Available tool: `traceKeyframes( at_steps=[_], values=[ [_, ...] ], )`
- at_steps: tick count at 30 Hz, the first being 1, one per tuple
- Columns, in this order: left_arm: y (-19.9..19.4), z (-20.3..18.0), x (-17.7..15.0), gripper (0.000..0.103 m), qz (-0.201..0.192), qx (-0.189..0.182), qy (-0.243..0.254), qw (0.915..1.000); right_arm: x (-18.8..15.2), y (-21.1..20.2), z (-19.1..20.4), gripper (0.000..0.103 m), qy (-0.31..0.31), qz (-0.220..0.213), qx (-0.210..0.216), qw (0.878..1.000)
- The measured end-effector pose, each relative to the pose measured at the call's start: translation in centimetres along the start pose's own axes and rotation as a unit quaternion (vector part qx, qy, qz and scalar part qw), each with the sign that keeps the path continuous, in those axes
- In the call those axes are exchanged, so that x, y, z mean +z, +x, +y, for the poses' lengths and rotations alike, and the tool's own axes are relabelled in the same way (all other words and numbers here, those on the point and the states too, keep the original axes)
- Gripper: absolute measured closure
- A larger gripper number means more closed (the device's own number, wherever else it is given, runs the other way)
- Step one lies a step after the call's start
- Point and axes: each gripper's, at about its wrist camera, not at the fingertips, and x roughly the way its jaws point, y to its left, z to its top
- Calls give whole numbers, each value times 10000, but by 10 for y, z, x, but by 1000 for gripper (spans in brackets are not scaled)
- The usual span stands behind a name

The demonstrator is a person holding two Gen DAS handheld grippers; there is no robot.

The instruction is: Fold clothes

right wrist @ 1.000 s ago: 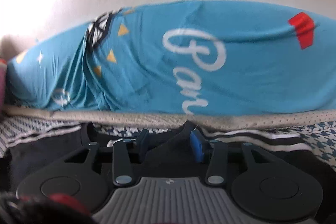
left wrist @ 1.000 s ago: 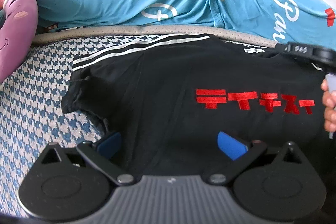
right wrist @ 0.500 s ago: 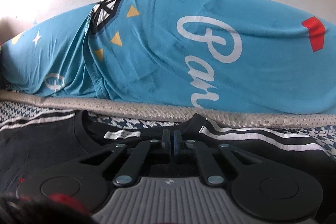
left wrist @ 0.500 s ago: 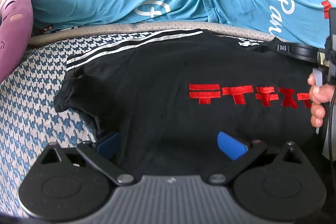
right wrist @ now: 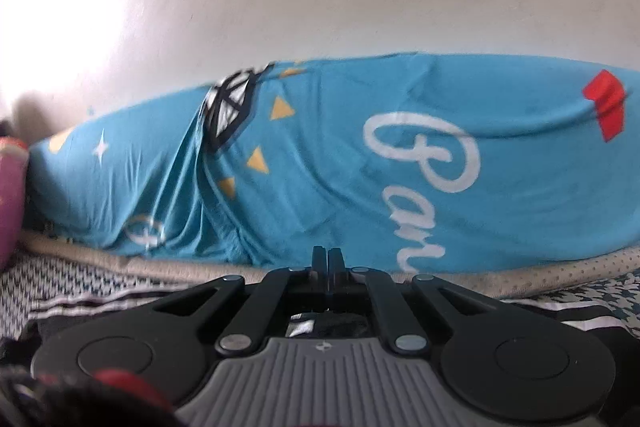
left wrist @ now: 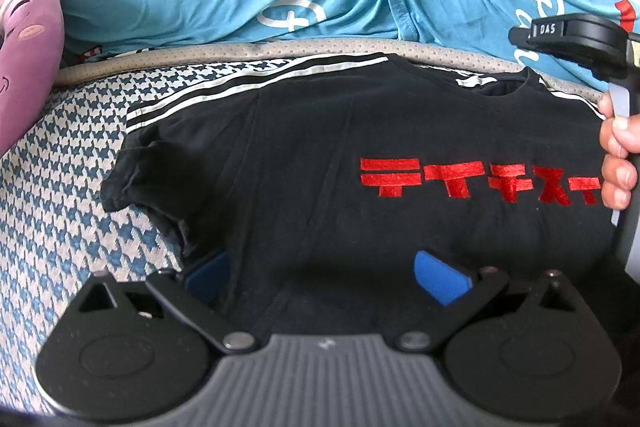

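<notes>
Black tee point(left wrist: 320, 163) lies flat on bed point(left wrist: 60, 187) w/ hem btwn left gripper point(left wrist: 324, 275) fingers, spread apart, unclamped; right gripper point(right wrist: 328, 259) fingers pressed together, prob. pinching collar to start fold.

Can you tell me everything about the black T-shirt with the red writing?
The black T-shirt looks like soft cotton. It lies spread out, front up, on a blue-and-white checked cover. Red block letters run across the chest, and white stripes follow the shoulders. One short sleeve is crumpled. The open left gripper rests on its lower part. The right gripper is shut near the collar, but whether it pinches cloth is hidden.
</notes>
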Motion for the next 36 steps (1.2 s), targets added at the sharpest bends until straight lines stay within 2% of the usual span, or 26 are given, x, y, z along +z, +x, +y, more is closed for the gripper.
traceKeyframes(
  at_steps=[7, 21, 25, 29, 36],
  values=[
    [-6, -3, 0, 0, -47, -71, 57, 9999, -7, -12, 9, 99, -140, 220, -140, 9996],
    [-26, -10, 0, 0, -345, -125, 174, 9992, 9, -76, 12, 99, -188, 214, -249, 9993],
    [-34, -13, -1, 0, -442, -165, 254, 9986, 1, -98, -4, 99, -172, 261, -193, 9993],
    [-40, -13, -1, 0, -479, -226, 265, 9982, -13, -117, -27, 99, -223, 487, -378, 9978],
    [-47, -14, -1, 0, -550, -323, 263, 9976, -26, -156, -94, 98, 549, 617, -1006, 9915]
  ],
)
